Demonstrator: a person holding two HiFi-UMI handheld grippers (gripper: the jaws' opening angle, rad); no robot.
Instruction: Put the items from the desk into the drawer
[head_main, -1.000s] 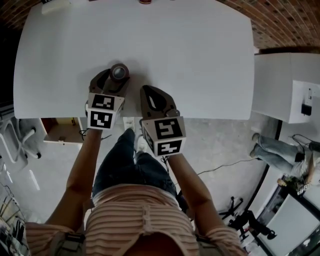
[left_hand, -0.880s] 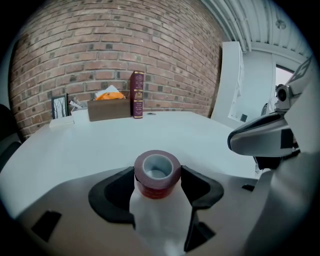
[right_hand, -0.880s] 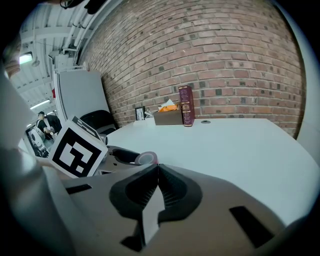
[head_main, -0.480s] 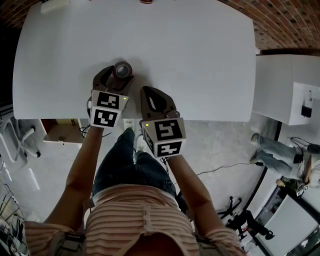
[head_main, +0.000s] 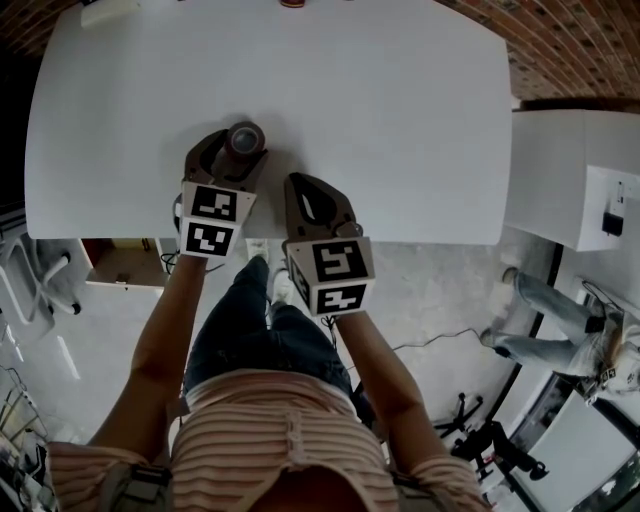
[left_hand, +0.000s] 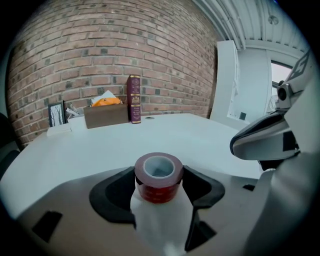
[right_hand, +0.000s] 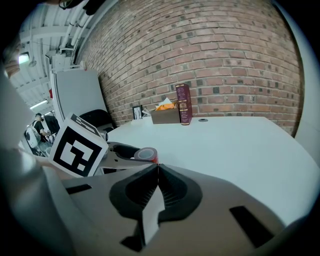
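Observation:
A dark red roll of tape (head_main: 245, 137) stands on the white desk (head_main: 400, 120) near its front edge. My left gripper (head_main: 240, 146) reaches over the edge, and the roll (left_hand: 158, 176) sits upright between its jaws. Those jaws have just been opening; the pads flank the roll closely without pressing on it. My right gripper (head_main: 296, 182) lies beside it to the right, shut, with nothing in it. In the right gripper view the jaws (right_hand: 158, 166) meet in a line, and the roll (right_hand: 146, 154) shows just left of them.
A dark red book (left_hand: 133, 98) and a brown box (left_hand: 106, 115) with orange contents stand at the desk's far edge. An open drawer (head_main: 125, 260) shows below the desk's left front. A white cabinet (head_main: 570, 170) stands to the right. A person's legs (head_main: 545, 300) are on the floor.
My left gripper has edged slightly forward, so the roll sits a little deeper between its jaws. The right gripper has kept still.

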